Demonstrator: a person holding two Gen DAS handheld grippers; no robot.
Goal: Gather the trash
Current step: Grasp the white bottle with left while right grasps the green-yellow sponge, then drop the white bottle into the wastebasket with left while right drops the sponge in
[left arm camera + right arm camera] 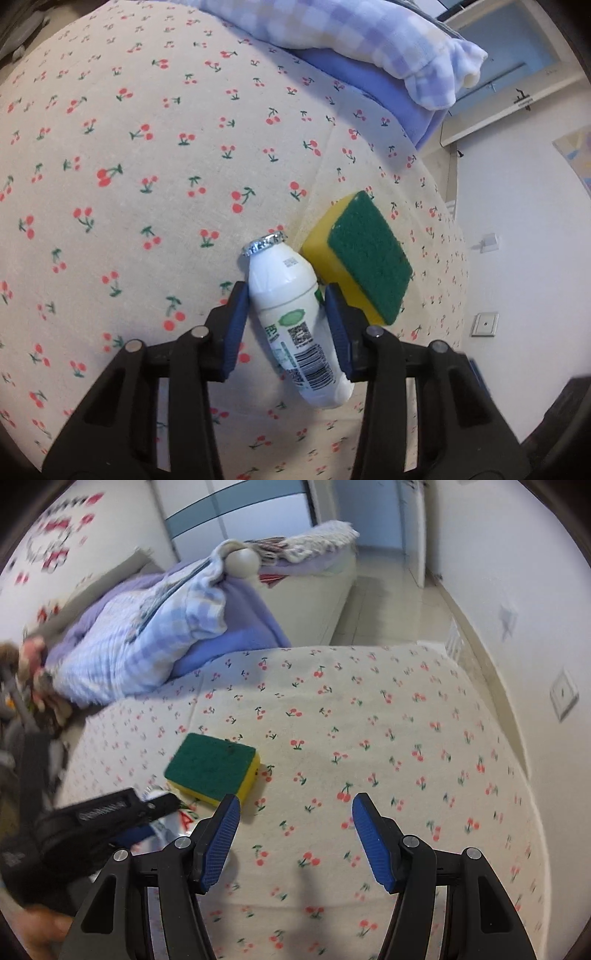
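Left wrist view: your left gripper [287, 321] has its blue pads pressed on both sides of a small white bottle [295, 321] with a foil cap, so it looks clamped on it. The bottle lies tilted on the cherry-print sheet [129, 166] of the bed, cap pointing away from you, right up against a yellow sponge [364, 258] with its green scrub face up. A checked blanket [332, 33] sits further back.

Right wrist view: your right gripper [293, 808] hangs wide open over bare sheet, nothing between the pads. The sponge is just off its left finger, and your left gripper shows blurred at lower left, bottle mostly hidden.
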